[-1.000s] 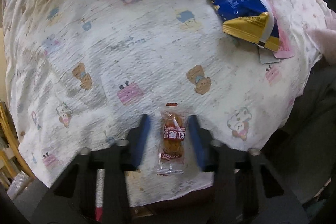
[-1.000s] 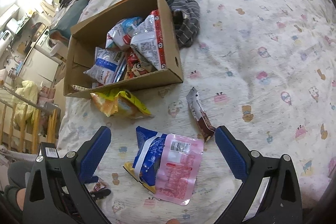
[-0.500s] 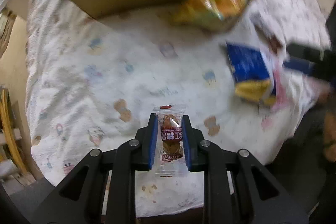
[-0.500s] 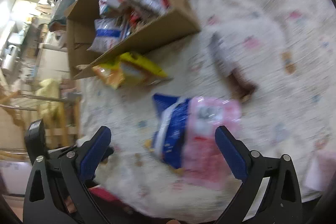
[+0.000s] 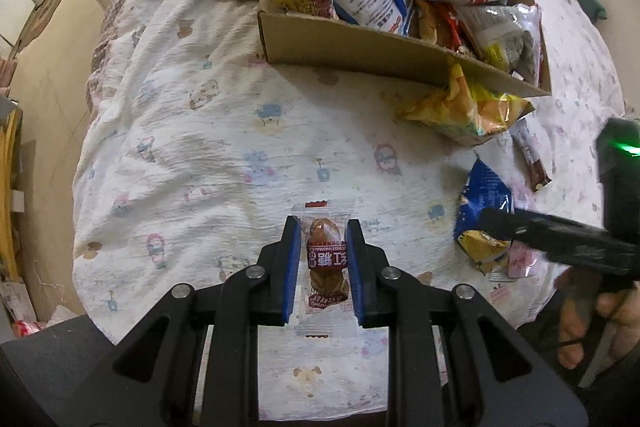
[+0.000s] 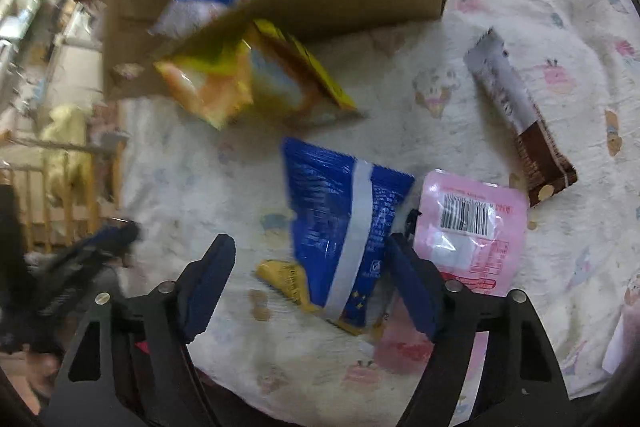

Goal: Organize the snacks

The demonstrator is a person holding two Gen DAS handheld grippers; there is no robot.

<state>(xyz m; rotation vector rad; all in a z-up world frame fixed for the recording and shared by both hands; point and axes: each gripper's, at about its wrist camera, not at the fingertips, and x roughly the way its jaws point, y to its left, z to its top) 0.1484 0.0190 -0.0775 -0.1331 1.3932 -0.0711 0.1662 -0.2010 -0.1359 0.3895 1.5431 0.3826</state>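
Left wrist view. The left claw (image 5: pixel 323 263) is clamped narrow on a small clear-wrapped sweet (image 5: pixel 325 259), low centre of the frame, lifted above the patterned bed sheet (image 5: pixel 200 131). Pads press the wrapper's two long sides at mid-length; crimped ends stick out top and bottom. Judged very light, with a firm lump inside crinkly film; the film is probably slick, so the hold belongs on the lump, not the loose ends. The cardboard box (image 5: pixel 360 55), already stocked with packets, fills the upper centre and right. A yellow bag (image 5: pixel 460 111) leans against its near wall. The right claw's body enters at the right edge.

Against the earlier frame, the sweet lay on the sheet between open pads and only a corner of the box showed; now it is gripped and the box is in full view.

Right wrist view. The right claw (image 6: pixel 310 285) is partly wide and closing, lower centre, around a blue packet (image 6: pixel 340 223) lying on the sheet; the right pad is close beside its edge, the left pad apart. Judged light, puffy, crushable; best pinched across the width. A pink pouch (image 6: pixel 472 227) lies just right of it, and a brown bar (image 6: pixel 520 115) lies upper right.

Earlier the claw stood wider and farther off, with the pouch overlapping the packet.
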